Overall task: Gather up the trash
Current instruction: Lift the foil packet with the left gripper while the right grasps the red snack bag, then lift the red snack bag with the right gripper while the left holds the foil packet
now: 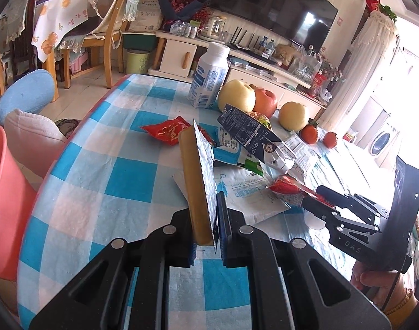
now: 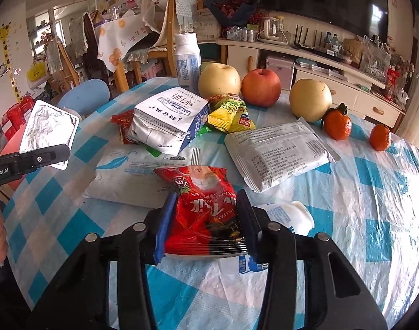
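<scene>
Left gripper (image 1: 206, 220) is clamped on a foil tray (image 1: 204, 181), lifted off the worktop (image 1: 99, 170). Right gripper (image 2: 206, 220) pinches a red packet (image 2: 206, 209), carton (image 2: 168, 121) at 11 o'clock.

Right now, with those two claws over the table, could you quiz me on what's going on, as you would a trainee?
1. True or false: the left claw is shut on a foil-lidded tray.
2. What does the right claw hold? A) a tangerine B) a red snack packet C) the milk bottle
3. Fill in: behind the milk carton stand two yellow pears and one red ____.

Key
1. True: its two fingers pinch the tray on edge.
2. B: the packet sits clamped between the fingers.
3. Apple, standing between the left pear and the right pear.
</scene>
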Demonstrator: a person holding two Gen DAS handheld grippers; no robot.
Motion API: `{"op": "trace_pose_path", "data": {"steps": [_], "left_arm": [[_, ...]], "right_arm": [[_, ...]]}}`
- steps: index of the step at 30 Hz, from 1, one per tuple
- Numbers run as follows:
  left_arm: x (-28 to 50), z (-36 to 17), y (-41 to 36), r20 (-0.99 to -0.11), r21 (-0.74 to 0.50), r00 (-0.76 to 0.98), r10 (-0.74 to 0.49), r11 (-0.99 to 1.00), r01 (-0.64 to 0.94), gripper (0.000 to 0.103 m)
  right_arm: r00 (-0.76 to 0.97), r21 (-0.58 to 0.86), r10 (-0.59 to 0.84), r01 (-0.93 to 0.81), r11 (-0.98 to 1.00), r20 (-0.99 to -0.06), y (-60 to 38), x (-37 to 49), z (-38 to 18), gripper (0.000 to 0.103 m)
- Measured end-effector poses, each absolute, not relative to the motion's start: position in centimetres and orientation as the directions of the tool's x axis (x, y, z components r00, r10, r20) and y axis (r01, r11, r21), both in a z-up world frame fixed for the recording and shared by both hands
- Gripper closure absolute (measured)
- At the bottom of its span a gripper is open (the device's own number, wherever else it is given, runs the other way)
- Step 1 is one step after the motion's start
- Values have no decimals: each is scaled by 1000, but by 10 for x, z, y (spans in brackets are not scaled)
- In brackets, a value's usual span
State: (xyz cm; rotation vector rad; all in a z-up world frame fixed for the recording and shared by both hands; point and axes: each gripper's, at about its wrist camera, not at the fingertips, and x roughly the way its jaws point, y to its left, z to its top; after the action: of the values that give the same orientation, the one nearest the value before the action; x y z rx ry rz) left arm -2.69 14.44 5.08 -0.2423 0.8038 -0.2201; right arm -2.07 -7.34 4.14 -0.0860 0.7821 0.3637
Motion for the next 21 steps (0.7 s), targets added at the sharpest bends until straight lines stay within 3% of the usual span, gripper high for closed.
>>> {"op": "trace_pose_path", "data": {"steps": [7,10,12,14,19,21], "left_arm": [[-32,58,155,-664,-311,691,-287,946,94,90],[-35,61,159,-657,-314,697,-287,945,93,90],[-36,62,162,-654,-323,697,-292,942,92,90],[-37,63,163,-651,-327,700,-294,941,92,90],[-38,64,167,-649,-338,699,-299,937,87,89],[-38,64,169,-648,-341,701,-300,936,85,89]], "right_arm": [[655,49,283,-352,935,-700,-63,-36,43,61],[666,32,276,-353,935,-693,-59,-42,47,69],[670,28,278,-358,933,-688,-56,-46,50,80],[664,34,278,-356,934,-694,-56,-48,50,80],[640,91,314,-356,930,-701,-59,-50,44,71],[642,83,313,-362,928,-700,-57,-49,45,47]]}}
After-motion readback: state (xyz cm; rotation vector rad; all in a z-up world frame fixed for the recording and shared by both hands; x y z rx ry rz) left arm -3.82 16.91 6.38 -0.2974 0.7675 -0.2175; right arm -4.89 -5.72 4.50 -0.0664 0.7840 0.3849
